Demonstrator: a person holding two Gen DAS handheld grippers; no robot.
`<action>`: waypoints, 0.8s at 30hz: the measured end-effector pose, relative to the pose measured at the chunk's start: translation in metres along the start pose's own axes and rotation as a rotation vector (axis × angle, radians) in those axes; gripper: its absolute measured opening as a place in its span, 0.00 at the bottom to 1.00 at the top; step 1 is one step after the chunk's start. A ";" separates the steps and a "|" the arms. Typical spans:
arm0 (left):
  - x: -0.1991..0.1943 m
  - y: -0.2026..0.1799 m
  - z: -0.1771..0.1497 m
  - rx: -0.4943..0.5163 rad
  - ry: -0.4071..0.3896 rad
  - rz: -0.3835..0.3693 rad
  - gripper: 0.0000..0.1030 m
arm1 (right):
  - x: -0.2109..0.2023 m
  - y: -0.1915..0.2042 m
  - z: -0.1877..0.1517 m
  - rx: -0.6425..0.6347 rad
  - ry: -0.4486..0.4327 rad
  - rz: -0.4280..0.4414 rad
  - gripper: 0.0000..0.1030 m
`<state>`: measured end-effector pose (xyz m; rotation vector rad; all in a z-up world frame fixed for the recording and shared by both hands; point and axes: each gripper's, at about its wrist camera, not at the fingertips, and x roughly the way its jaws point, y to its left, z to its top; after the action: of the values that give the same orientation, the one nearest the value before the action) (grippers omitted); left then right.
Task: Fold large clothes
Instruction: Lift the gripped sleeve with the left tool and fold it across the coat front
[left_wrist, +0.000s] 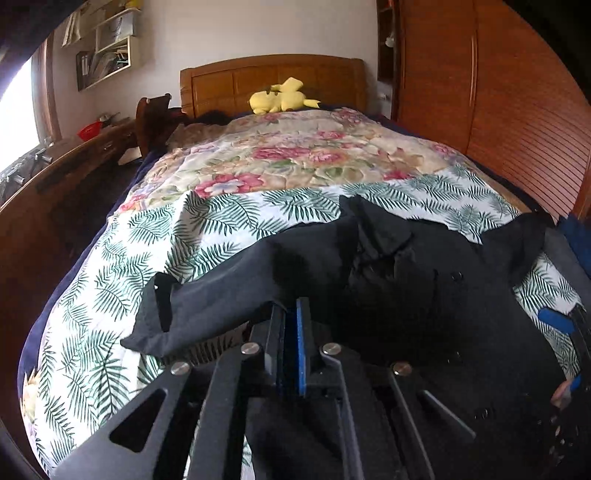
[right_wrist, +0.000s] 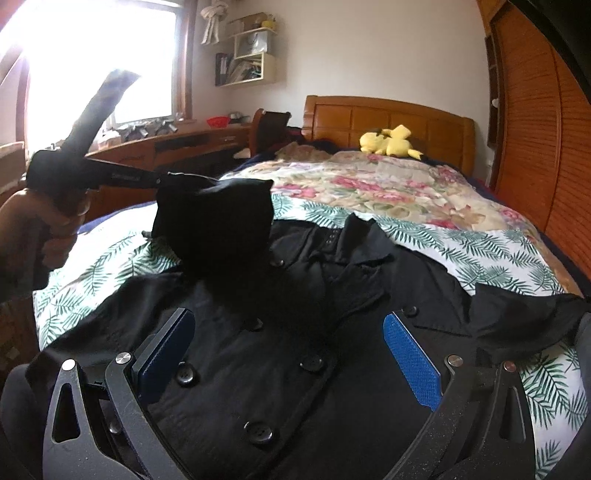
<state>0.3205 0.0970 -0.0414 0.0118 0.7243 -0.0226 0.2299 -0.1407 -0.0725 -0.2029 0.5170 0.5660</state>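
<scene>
1. Black linkage bars fill the foreground of the left wrist view, and the left tongs (left_wrist: 291, 317) stand pressed together, pinching the edge of a sleeve (left_wrist: 207, 314) of the black coat (right_wrist: 295, 369).
2. That coat lies front-up on the bed (right_wrist: 498, 258), buttons showing, collar towards the headboard, spread over a palm-leaf sheet (left_wrist: 110, 295).
3. From the right wrist view, the sleeve hangs lifted off the bed, bunched in a dark fold above the coat's left shoulder, with the person's hand (right_wrist: 55, 221) behind it.
4. Right tongs (right_wrist: 291, 354) stand wide open, low above the buttoned chest, holding nothing; whether a pad brushes the cloth I cannot quite tell.
5. Step in hand, as I judge it: folding the left sleeve in across the body.
6. Next move calls for carrying the sleeve over the chest, laying it flat without twist, then releasing; the right tongs could pin the front so the coat does not drag.
</scene>
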 end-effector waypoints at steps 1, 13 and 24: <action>-0.001 0.000 -0.001 0.006 0.004 -0.004 0.04 | 0.001 0.000 -0.001 -0.001 0.001 0.000 1.00; -0.044 0.017 -0.008 0.037 -0.065 -0.010 0.33 | 0.008 -0.002 -0.003 0.001 0.010 -0.011 1.00; 0.031 0.105 -0.041 -0.126 0.065 0.097 0.38 | 0.026 -0.002 -0.015 -0.010 0.060 -0.021 1.00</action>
<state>0.3192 0.2025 -0.0921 -0.0727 0.7887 0.1170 0.2437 -0.1346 -0.0985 -0.2348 0.5699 0.5434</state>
